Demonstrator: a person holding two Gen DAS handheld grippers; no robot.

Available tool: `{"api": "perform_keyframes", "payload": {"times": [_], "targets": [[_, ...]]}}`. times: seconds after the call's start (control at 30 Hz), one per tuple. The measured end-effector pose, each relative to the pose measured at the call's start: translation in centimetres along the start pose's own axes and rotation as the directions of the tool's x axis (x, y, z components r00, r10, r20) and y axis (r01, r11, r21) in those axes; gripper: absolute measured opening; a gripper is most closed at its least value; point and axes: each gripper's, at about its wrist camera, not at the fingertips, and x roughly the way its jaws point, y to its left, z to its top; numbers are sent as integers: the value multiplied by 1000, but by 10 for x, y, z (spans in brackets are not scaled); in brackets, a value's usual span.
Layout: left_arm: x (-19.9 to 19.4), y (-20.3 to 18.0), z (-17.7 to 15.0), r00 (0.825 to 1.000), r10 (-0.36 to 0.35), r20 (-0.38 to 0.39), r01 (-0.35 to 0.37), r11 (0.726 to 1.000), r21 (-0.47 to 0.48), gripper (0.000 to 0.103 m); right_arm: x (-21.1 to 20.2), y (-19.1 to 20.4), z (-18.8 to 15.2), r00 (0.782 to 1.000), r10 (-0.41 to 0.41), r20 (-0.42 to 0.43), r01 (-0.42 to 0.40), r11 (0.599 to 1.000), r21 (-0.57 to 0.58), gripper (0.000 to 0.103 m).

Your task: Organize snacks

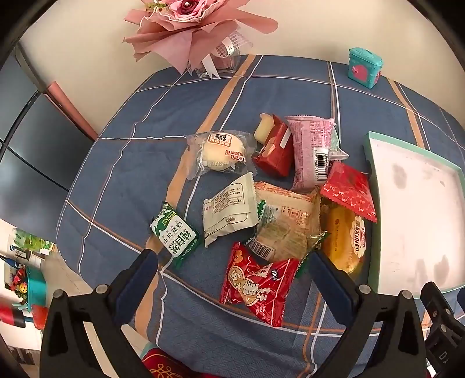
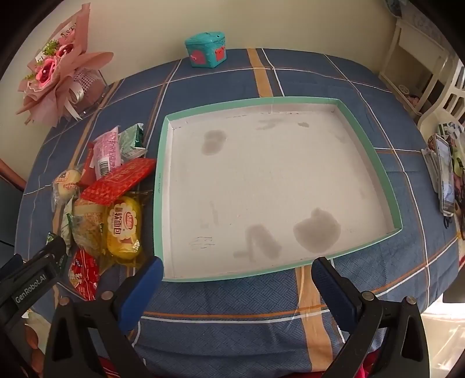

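Observation:
A heap of wrapped snacks lies on the blue plaid tablecloth: a red candy packet (image 1: 255, 286), a green biscuit packet (image 1: 174, 234), a white pouch (image 1: 228, 210), a round bun (image 1: 218, 152), a pink packet (image 1: 311, 151), a yellow bread pack (image 1: 344, 241). My left gripper (image 1: 232, 266) hangs open just above the red candy packet and holds nothing. To the right of the heap sits a white tray with a teal rim (image 2: 158, 186), with nothing in it. My right gripper (image 2: 237, 274) stands open over the tray's near edge. The yellow bread pack (image 2: 123, 226) lies beside the tray's left rim.
A pink paper bouquet (image 1: 191, 26) in a clear holder stands at the table's back. A small teal box (image 2: 206, 51) sits at the far edge behind the tray. A phone (image 2: 446, 174) lies at the table's right side. Chairs stand beyond the right edge.

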Motion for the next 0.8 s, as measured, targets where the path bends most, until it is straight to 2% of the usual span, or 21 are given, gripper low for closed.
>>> {"api": "perform_keyframes", "payload": {"times": [0.8], "targets": [[6, -7, -1, 1000, 20, -10, -20, 1000, 5, 103, 2, 0, -1, 1000, -7, -2, 7, 1000, 6, 103]]}}
